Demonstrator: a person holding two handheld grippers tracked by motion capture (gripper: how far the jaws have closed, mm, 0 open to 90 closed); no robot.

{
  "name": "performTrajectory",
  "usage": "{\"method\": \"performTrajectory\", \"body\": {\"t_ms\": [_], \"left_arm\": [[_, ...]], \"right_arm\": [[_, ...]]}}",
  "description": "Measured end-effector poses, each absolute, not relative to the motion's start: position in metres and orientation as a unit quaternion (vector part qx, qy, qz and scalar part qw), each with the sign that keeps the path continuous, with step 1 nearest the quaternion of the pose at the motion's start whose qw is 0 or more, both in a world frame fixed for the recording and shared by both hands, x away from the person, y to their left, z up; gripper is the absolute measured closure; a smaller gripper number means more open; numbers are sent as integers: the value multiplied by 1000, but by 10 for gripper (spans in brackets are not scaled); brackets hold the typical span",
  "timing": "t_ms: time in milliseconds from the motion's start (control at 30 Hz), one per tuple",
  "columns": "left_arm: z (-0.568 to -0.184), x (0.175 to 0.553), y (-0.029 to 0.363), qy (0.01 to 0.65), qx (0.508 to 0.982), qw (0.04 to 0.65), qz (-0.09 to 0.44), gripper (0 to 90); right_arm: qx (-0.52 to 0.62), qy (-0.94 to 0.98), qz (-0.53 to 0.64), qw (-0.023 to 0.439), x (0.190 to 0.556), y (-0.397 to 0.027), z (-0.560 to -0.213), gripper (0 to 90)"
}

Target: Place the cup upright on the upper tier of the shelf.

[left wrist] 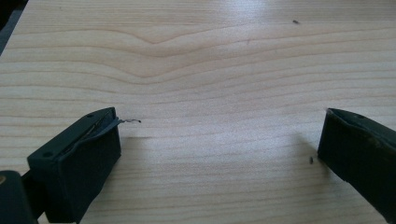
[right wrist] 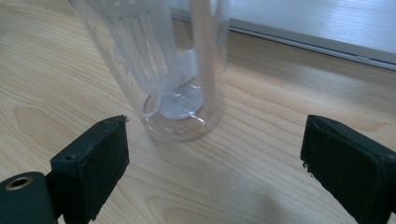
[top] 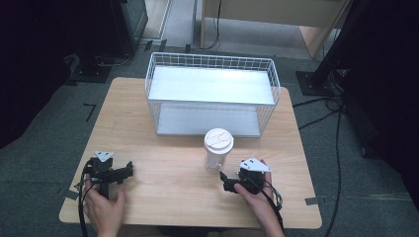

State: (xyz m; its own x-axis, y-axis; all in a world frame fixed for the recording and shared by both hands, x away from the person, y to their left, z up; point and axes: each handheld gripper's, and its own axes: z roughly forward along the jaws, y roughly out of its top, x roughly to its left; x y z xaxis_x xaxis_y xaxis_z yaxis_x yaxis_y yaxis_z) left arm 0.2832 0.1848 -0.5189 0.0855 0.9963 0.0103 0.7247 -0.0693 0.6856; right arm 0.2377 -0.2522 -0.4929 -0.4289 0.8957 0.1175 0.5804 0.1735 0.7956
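A clear plastic cup [top: 218,149] with a white lid stands upright on the tabletop [top: 173,173], its long axis vertical, just in front of the white wire basket [top: 212,94]. The right gripper [top: 228,183] sits near its base, jaws wide apart; what seems a straw runs inside. The left gripper [top: 127,171] rests well apart, jaws open over bare wood.

A pale wooden worktop with rounded corners [top: 163,197] stands on grey carpeted floor [top: 44,163]. Beyond the worktop's far edge sits light wooden furniture [top: 276,12], a black cable [top: 217,24] hanging before it. Left of the worktop stands a dark stand on a black base plate [top: 91,73]. Right of the worktop, black cables [top: 338,128] trail over the carpet beside dark equipment [top: 380,74]. Small black tape marks [top: 89,111] dot the floor near the worktop.
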Motion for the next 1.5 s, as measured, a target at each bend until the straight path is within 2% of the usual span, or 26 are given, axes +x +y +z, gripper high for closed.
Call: {"method": "performTrajectory", "body": {"t_ms": [533, 800, 1233, 1500], "left_arm": [[-519, 283, 185, 627, 686, 268, 253, 0], [-519, 283, 185, 627, 686, 268, 253, 0], [-519, 283, 185, 627, 686, 268, 253, 0], [-519, 283, 185, 627, 686, 268, 253, 0]], "right_arm": [[508, 710, 450, 187, 248, -221, -494, 78], [521, 681, 469, 210, 254, -209, -491, 136], [522, 657, 485, 246, 263, -199, -485, 131], [524, 639, 504, 251, 266, -195, -479, 114]]}}
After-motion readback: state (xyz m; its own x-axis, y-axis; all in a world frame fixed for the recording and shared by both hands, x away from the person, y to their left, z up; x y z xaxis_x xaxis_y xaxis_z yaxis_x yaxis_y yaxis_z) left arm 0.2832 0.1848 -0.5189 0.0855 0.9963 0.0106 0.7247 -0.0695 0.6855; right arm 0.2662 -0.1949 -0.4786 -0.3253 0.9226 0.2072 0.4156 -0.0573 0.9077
